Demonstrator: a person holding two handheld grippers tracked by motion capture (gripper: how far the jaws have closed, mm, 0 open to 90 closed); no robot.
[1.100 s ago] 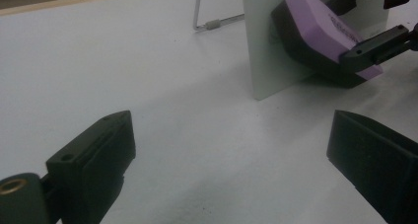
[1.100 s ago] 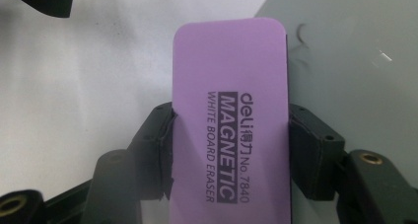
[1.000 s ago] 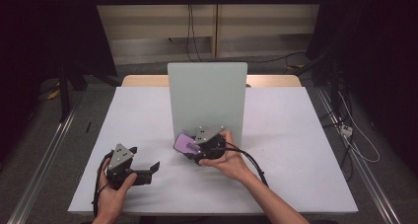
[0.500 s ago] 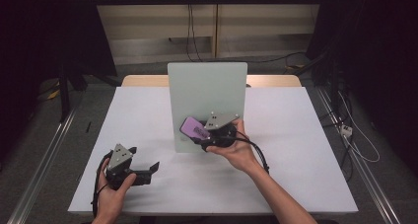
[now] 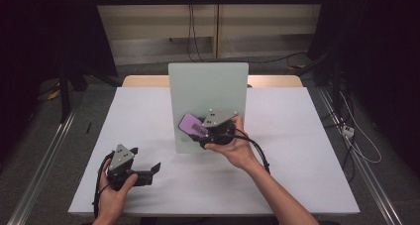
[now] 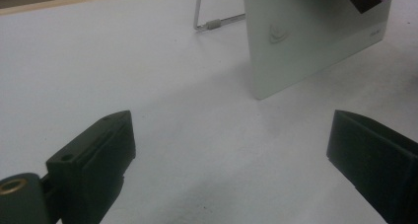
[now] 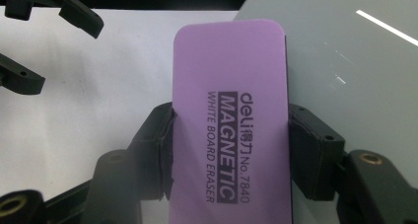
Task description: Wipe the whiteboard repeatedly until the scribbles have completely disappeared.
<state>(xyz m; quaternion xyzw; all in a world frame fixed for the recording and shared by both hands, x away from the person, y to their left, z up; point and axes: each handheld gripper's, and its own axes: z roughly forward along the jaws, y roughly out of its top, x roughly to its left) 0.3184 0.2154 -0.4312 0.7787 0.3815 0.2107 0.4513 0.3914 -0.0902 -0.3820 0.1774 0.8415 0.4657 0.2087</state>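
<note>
While gripped, the purple eraser (image 5: pixel 191 125) has risen against the whiteboard (image 5: pixel 208 86).

Purple eraser (image 5: pixel 191 125) being held by the right gripper (image 5: pixel 205 131) against the upright white board (image 5: pixel 208 86), left gripper (image 5: pixel 151 169) being rested open on the desk (image 5: pixel 297 136)

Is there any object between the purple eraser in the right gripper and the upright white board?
Nothing visible. The right gripper holds the purple eraser right at the white board, with no object between them. The left gripper rests open on the table, well aside.
</note>
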